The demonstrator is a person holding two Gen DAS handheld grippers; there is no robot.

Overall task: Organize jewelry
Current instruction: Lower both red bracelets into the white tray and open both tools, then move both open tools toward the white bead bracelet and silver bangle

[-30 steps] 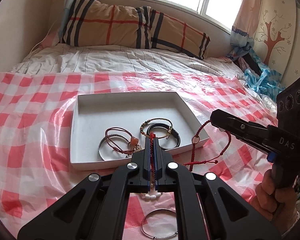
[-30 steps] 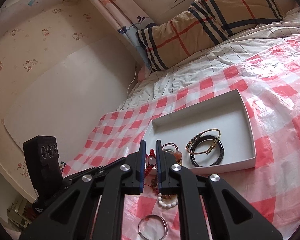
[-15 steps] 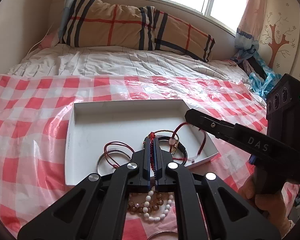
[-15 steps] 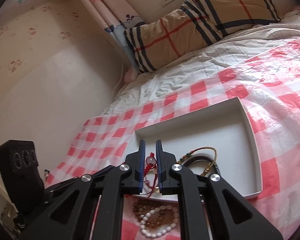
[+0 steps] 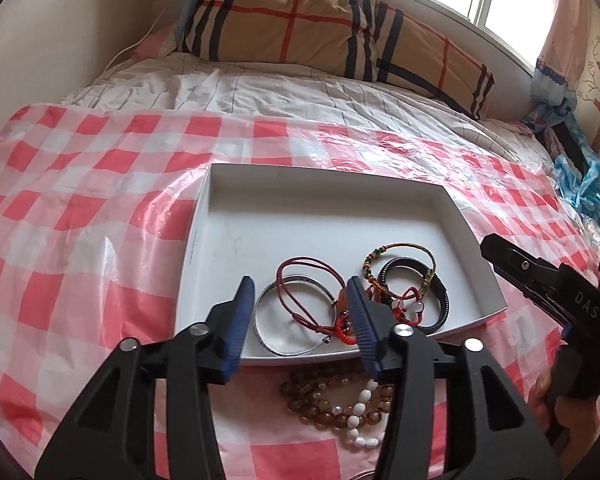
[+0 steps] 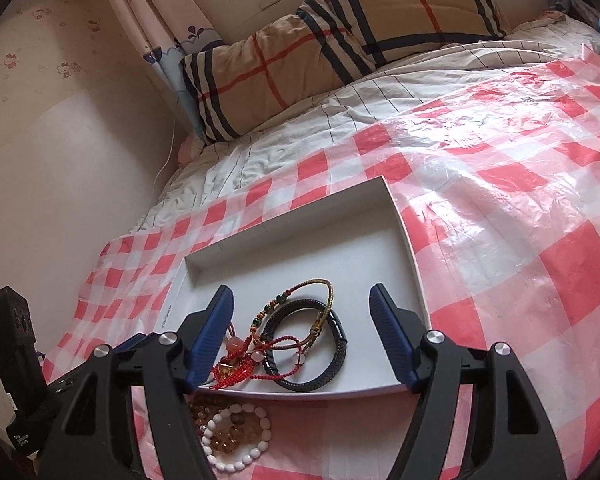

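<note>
Jaws on my left gripper (image 5: 302, 312) and right gripper (image 6: 302, 330) have just opened, gripping nothing. Below both, the red string bracelet (image 6: 260, 362) lies in the white tray (image 6: 296, 232); bead bracelets (image 6: 236, 428) sit nearer me, outside it.

1. My left gripper (image 5: 302, 322) was pinched shut on the red string bracelet (image 5: 408, 304). Its jaws have just been opening, and nothing is between them now.
2. My right gripper (image 6: 302, 334) was pinched on the same bracelet. Its jaws have just been opening too, and they stand wide apart.
3. The red string bracelet was hanging in the air between my two grippers. Now it lies in the white tray (image 5: 260, 216), near the front edge, on top of the black bracelet (image 6: 332, 356).
4. Both grippers have come down closer to the tray.
</note>
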